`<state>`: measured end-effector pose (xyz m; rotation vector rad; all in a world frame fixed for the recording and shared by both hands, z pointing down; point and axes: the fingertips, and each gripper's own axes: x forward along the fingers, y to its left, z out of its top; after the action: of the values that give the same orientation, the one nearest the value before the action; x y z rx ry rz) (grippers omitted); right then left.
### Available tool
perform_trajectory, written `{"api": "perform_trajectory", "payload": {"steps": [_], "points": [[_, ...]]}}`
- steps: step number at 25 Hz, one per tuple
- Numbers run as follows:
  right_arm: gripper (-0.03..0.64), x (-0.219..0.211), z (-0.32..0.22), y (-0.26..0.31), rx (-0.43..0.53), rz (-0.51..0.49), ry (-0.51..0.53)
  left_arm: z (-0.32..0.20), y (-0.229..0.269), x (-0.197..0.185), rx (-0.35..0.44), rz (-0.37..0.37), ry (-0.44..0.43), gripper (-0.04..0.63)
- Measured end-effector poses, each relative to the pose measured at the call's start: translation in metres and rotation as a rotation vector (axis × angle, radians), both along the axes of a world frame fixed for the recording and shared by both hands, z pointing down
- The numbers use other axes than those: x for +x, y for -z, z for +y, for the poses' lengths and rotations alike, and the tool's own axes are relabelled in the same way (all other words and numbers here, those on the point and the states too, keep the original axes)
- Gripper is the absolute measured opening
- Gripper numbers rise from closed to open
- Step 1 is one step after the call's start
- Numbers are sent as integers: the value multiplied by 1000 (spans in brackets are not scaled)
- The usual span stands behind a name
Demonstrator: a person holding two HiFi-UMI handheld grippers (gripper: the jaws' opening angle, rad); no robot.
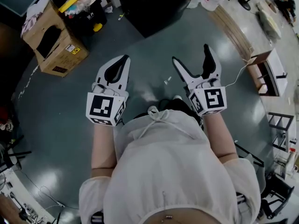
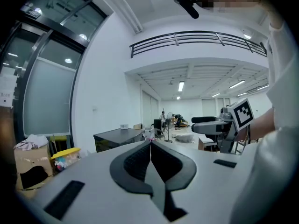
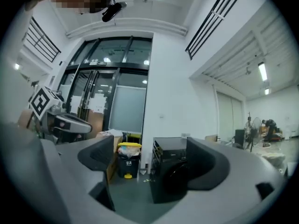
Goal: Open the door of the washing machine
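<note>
The black washing machine (image 1: 154, 6) stands on the grey floor some way ahead of me, at the top of the head view. In the right gripper view the washing machine (image 3: 170, 171) shows between the jaws, far off, and its round front door (image 3: 177, 183) looks closed. My right gripper (image 1: 191, 55) is held level with its jaws wide apart and nothing between them. My left gripper (image 1: 119, 66) is beside it with its jaws pressed together and holds nothing. In the left gripper view the left gripper (image 2: 150, 144) faces away from the machine, into a long white hall.
A cardboard box (image 1: 53, 41) and a dark bin with a yellow lid (image 1: 86, 3) stand left of the machine. A white cabinet (image 1: 271, 71) and stacked wooden boards (image 1: 233, 29) are on the right. A thin cable (image 1: 238, 73) runs across the floor.
</note>
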<state>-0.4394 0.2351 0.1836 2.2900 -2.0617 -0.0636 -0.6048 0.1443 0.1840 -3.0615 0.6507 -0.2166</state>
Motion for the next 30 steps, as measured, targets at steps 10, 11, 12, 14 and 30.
{"api": "perform_trajectory", "payload": {"steps": [10,11,12,14,30], "points": [[489,77,-69,-32,-71,-58,-10,-69,-29,60,-42,-38,40,21],[489,87,-81,-38,-77,-64,-1,-80,-33,68,-44,-44,49,21],[489,98,-95,-44,-84,-73,10,-92,-38,77,-48,-51,59,21],[489,121,-127,-55,-97,-92,30,-118,-47,99,-57,-64,81,21],[488,313,-361,-137,-325,-228,74,-323,-88,313,-114,-128,93,21]]}}
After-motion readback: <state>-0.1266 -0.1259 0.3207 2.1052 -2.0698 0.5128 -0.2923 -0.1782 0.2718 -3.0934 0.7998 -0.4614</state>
